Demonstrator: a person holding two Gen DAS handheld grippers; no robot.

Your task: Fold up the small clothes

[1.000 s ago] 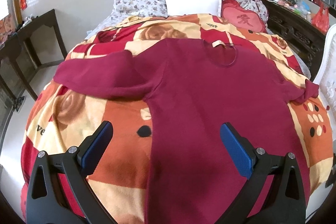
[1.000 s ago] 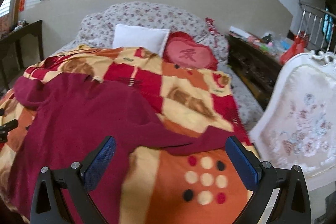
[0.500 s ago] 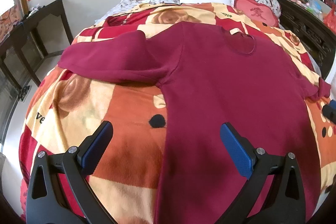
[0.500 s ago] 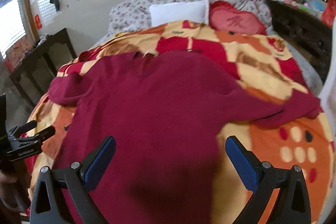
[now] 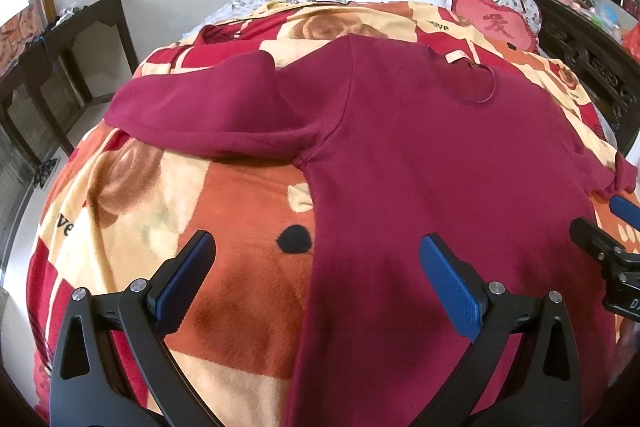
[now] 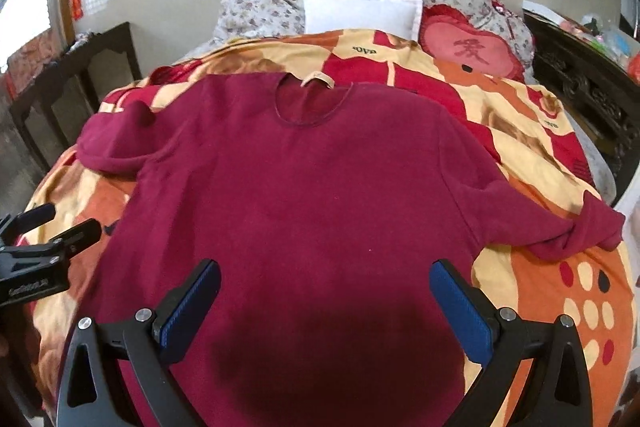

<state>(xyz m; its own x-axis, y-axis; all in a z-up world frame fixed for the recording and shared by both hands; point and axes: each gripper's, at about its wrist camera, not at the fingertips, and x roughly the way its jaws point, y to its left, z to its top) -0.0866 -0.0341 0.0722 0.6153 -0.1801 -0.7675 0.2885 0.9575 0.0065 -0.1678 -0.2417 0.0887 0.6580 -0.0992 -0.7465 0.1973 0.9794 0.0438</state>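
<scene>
A dark red long-sleeved top (image 5: 420,155) (image 6: 304,195) lies spread flat on the bed, neckline towards the pillows and both sleeves out to the sides. My left gripper (image 5: 316,263) hovers open above the top's left side seam, one finger over the blanket, one over the cloth. My right gripper (image 6: 326,291) is open above the lower middle of the top, nothing between its fingers. The right sleeve's cuff (image 6: 592,227) is bunched near the bed's right edge. Each gripper also shows at the edge of the other's view.
The top rests on a red, orange and cream patterned blanket (image 5: 168,195) (image 6: 568,287). A white pillow (image 6: 362,13), a red heart cushion (image 6: 472,49) and floral bedding sit at the head. A dark wooden table (image 5: 68,67) stands left, dark furniture (image 6: 588,87) right.
My right gripper has swung left from the right sleeve and bed edge until it sits over the middle of the top. My left gripper has shifted slightly left and nearer. Both stayed open.
</scene>
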